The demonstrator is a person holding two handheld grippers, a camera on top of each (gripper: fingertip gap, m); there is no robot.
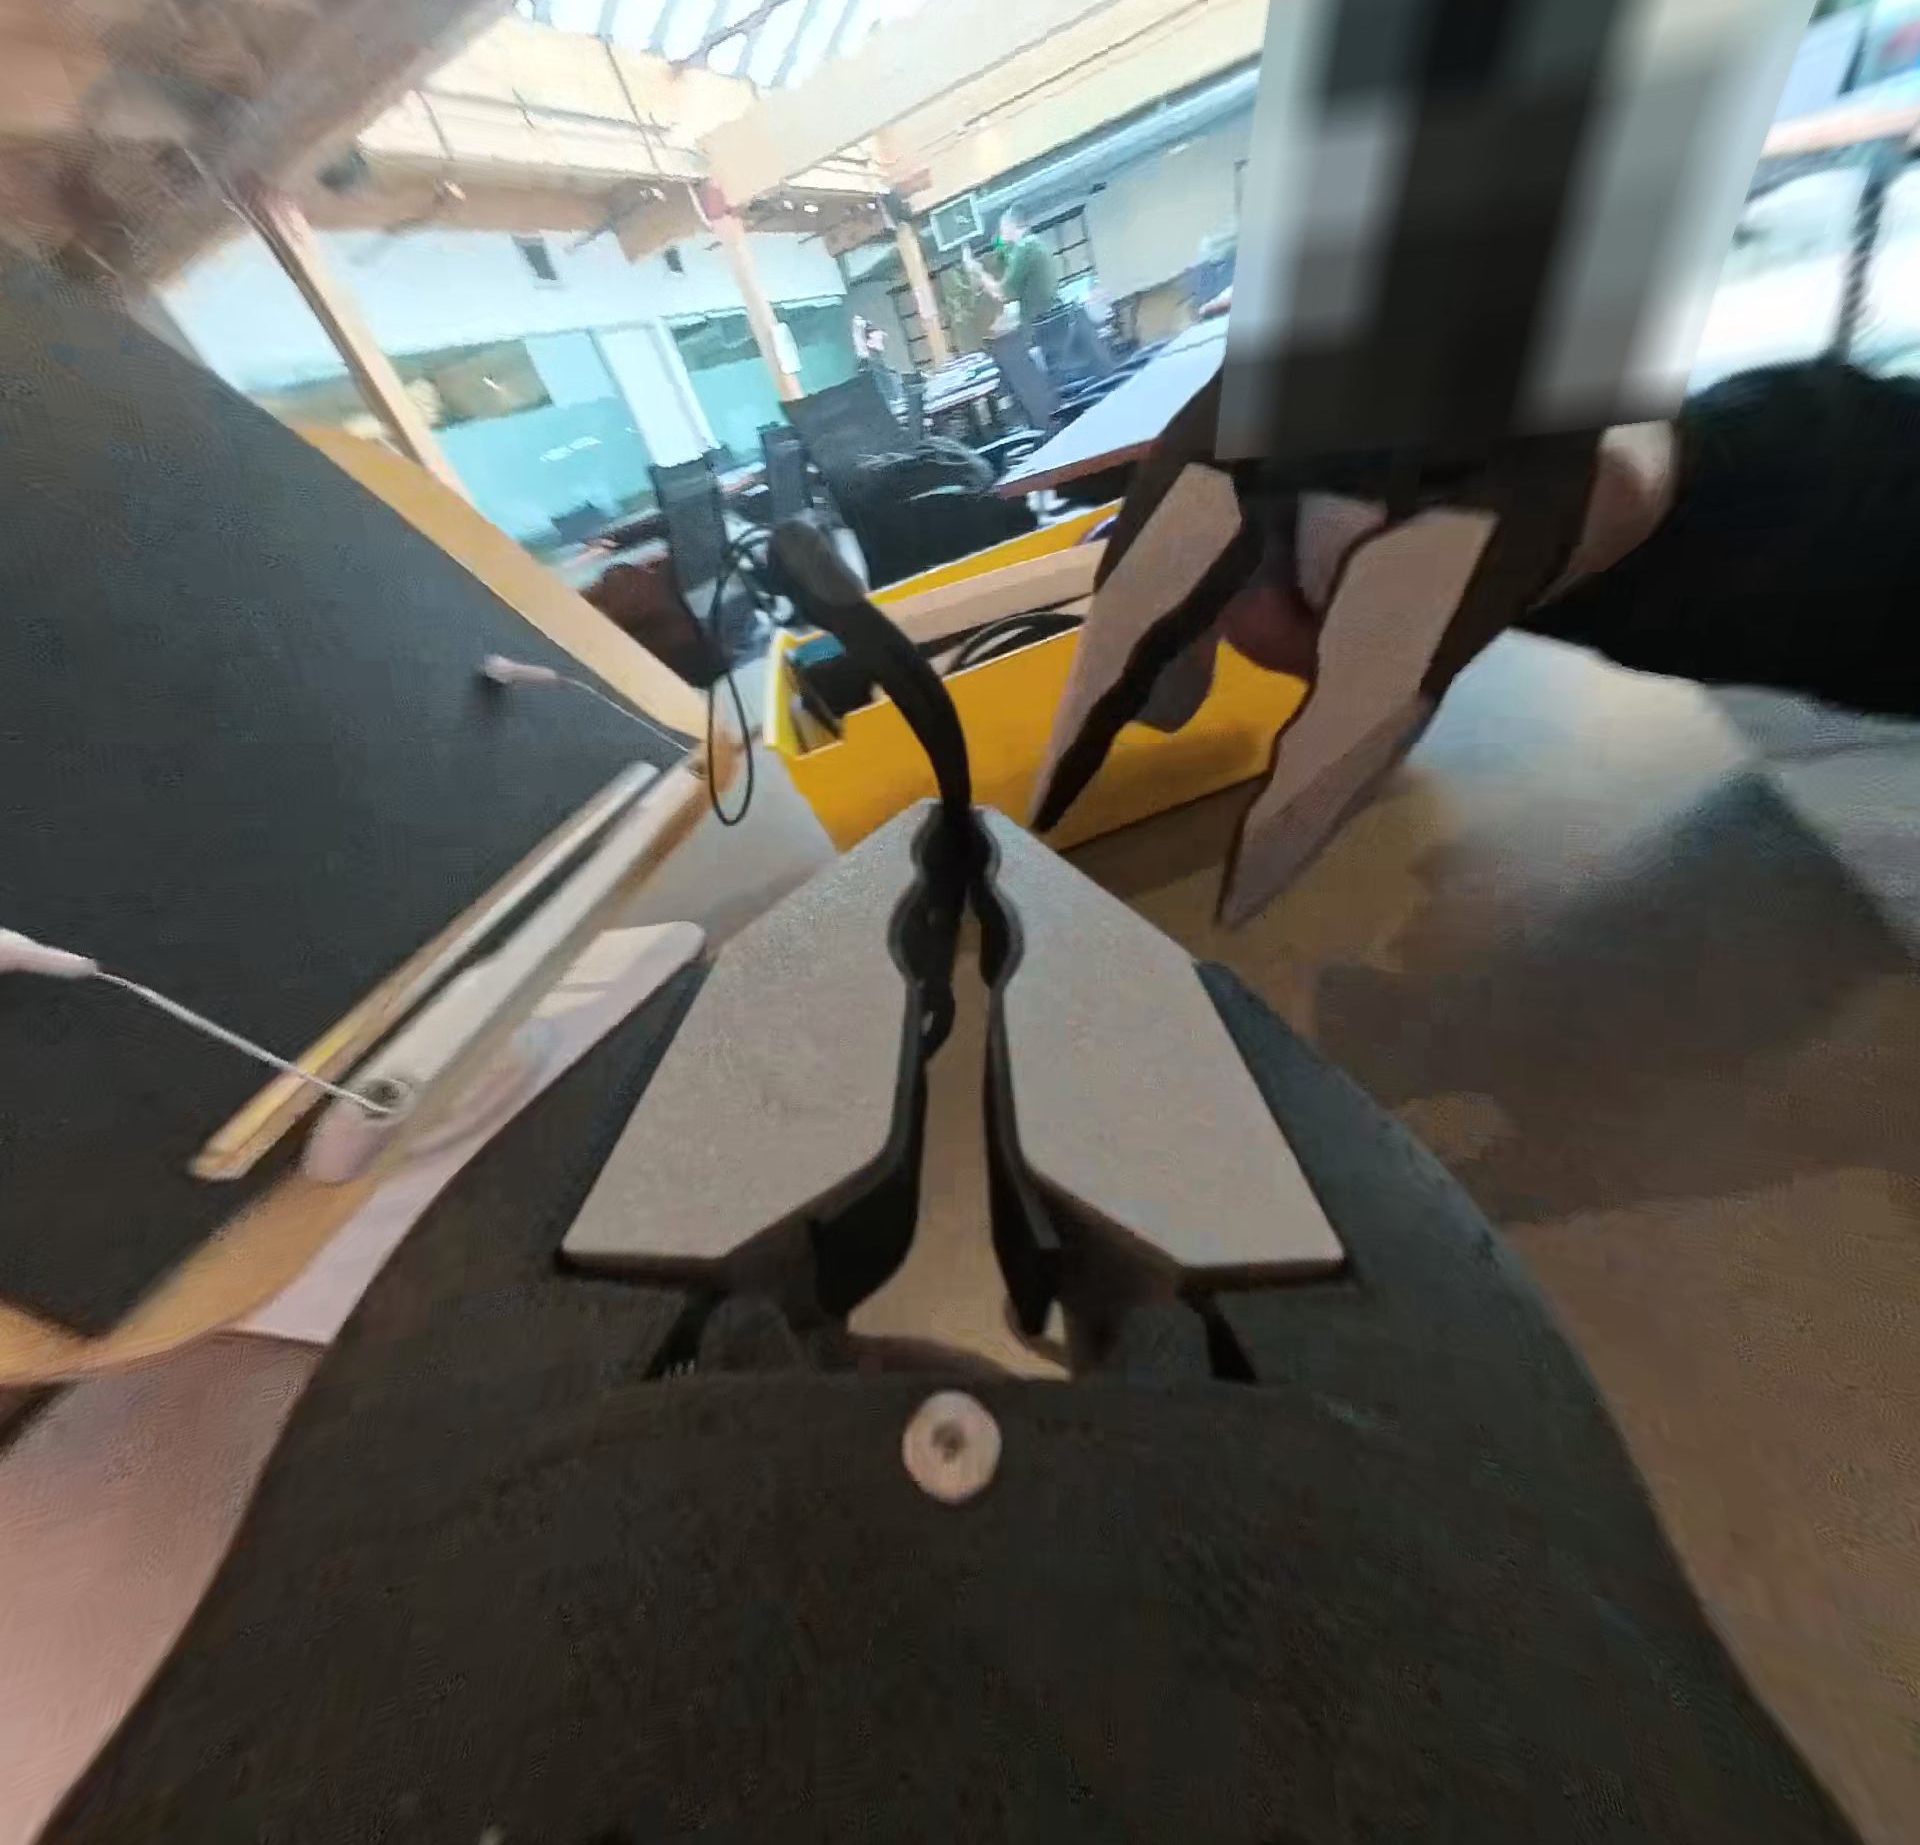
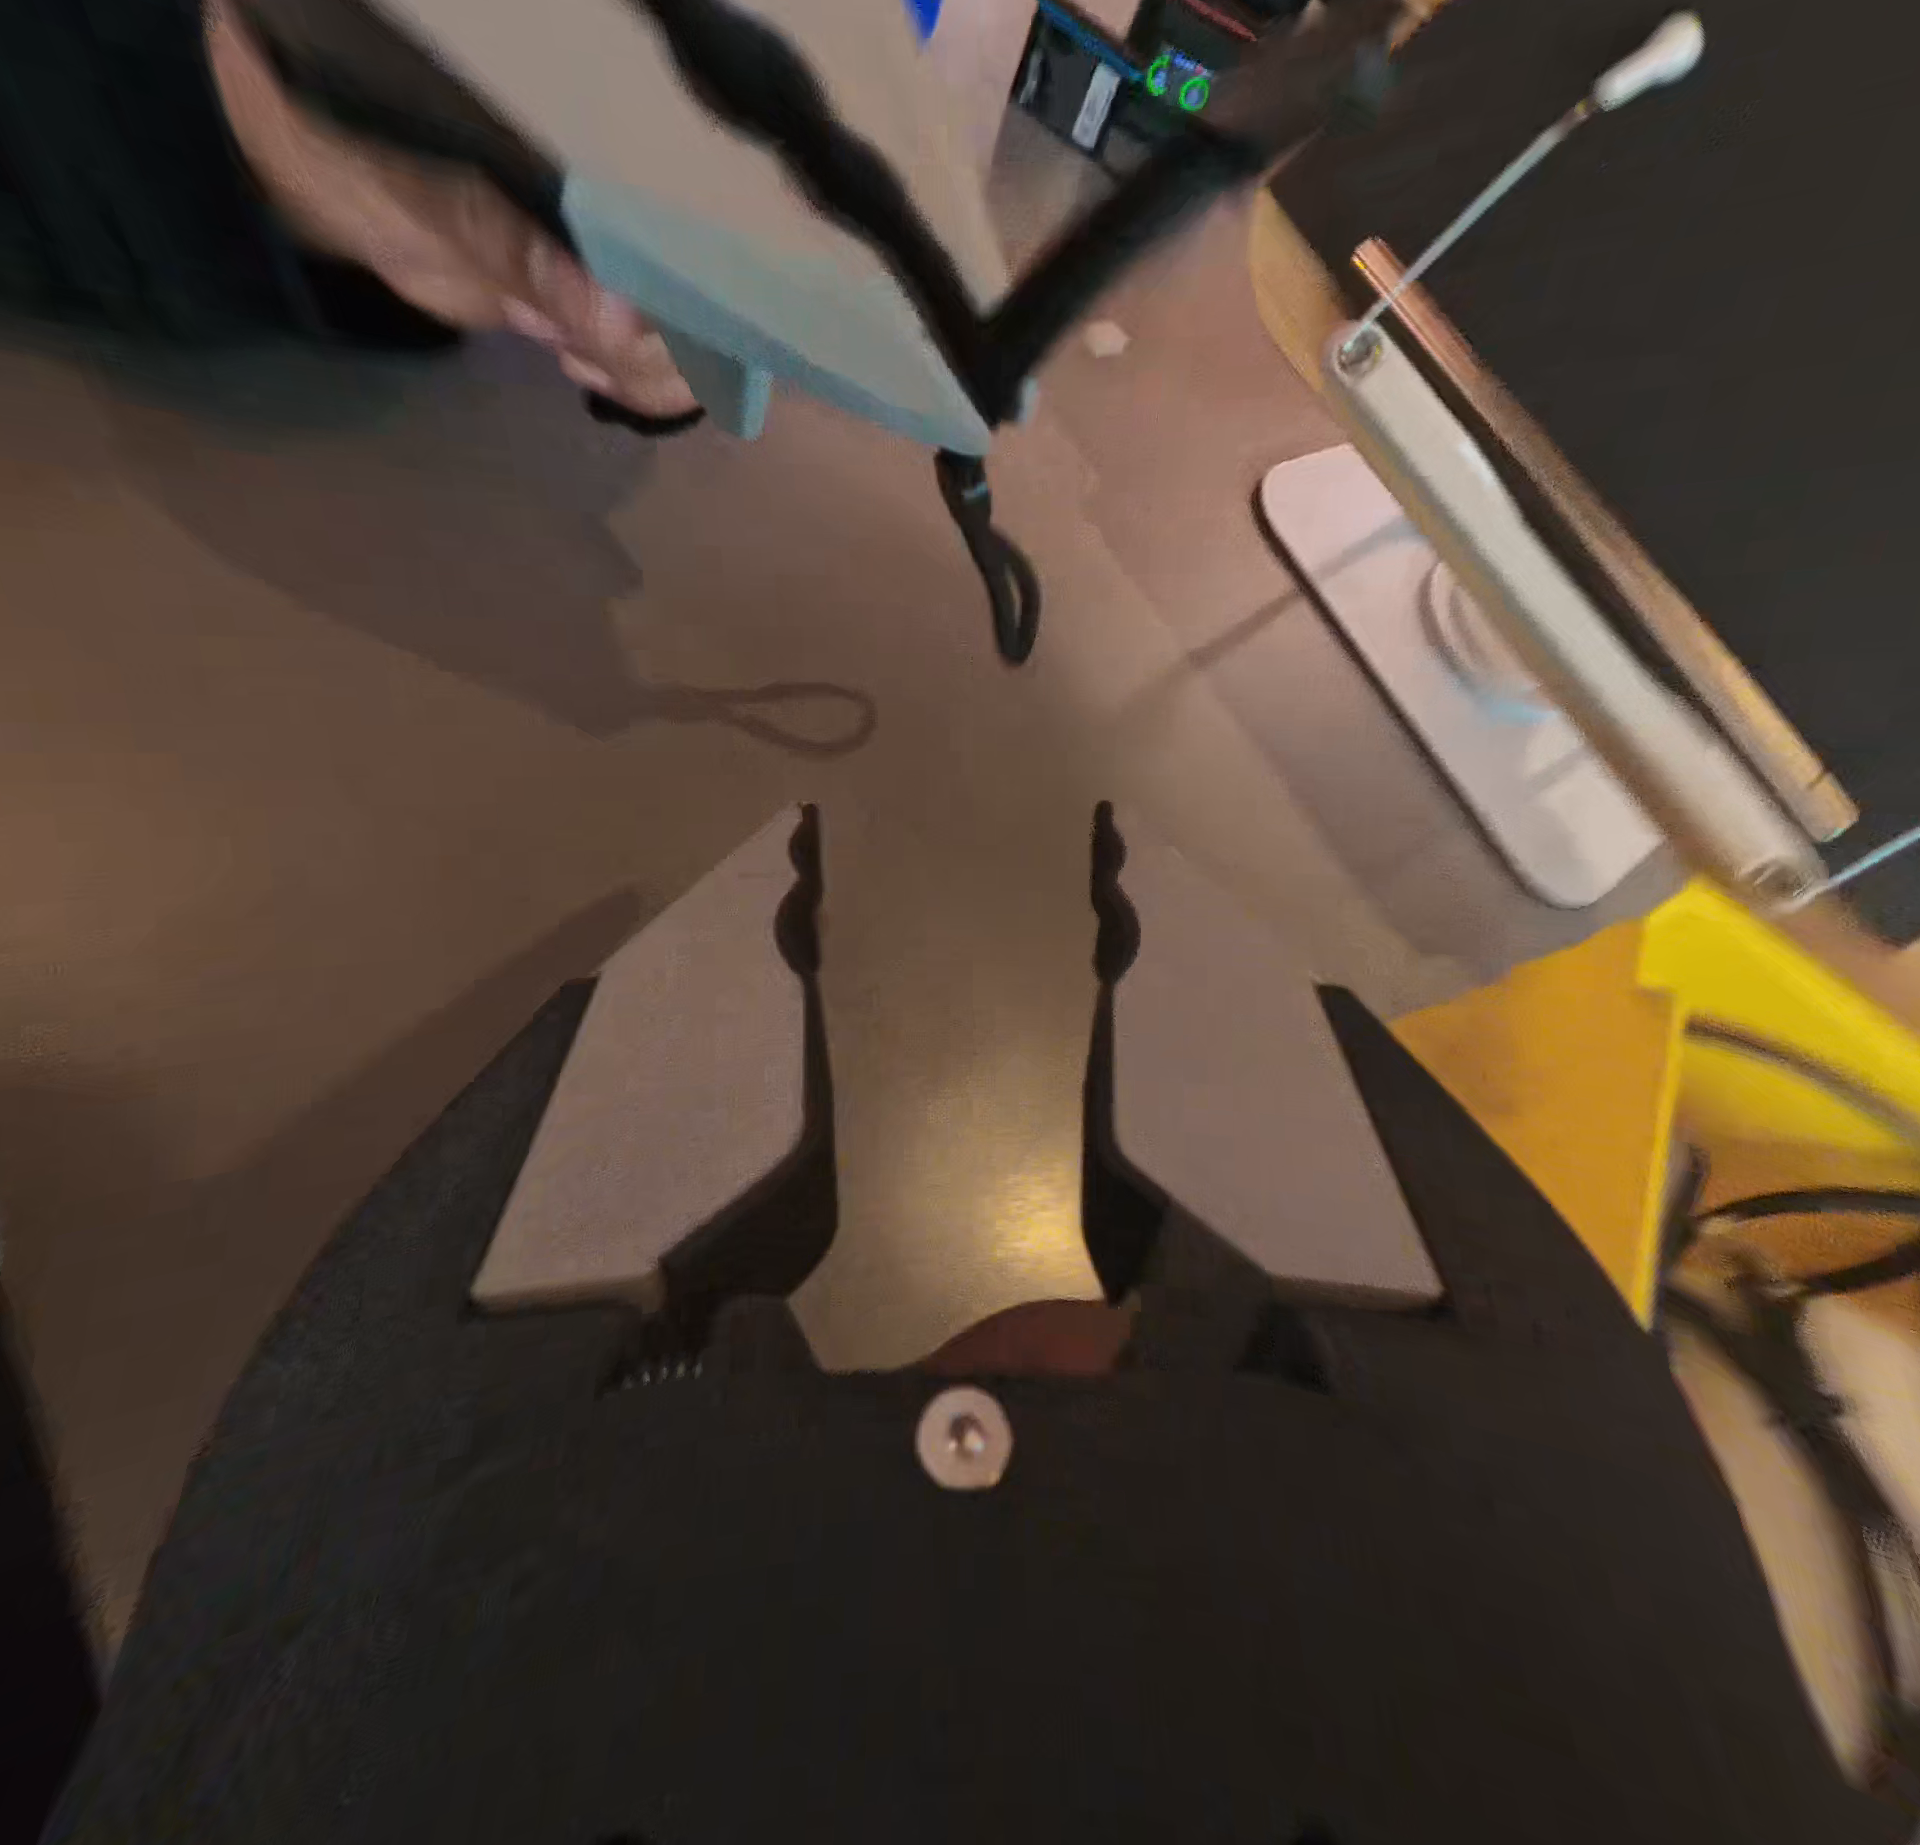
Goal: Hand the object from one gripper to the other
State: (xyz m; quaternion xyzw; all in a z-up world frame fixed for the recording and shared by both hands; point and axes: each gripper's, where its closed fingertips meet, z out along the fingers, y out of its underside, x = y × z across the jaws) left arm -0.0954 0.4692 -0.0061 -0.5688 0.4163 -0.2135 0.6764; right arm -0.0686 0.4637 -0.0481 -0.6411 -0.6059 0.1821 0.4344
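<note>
I hold the strap [image 1: 925, 715] in my left gripper [image 1: 954, 839], its jaws pressed together on it right at the tips. My right gripper [image 2: 956, 839] hangs near, jaws spread and empty, with bare table [image 2: 416, 860] showing between them. In my judgement the handover is not yet made, so the step in hand is to bring the right one in for the take.

To do it well, I think I should aim at a free stretch of strap clear of the left tips: either the loop [image 2: 1008, 590] that dangles below them in the right wrist view, or the long run that leads away from them. I would close the right jaws squarely across the strap and feel it held before I ease the left ones off. The strap is thin and limp, so a grab at its very end may slip; and the two sets of fingers could knock if I come in too tight.

The strap is black, narrow and flexible. One end curves up past the yellow bin [image 1: 997, 715] to a thicker tip; the other ends in a small cord loop above the table.
</note>
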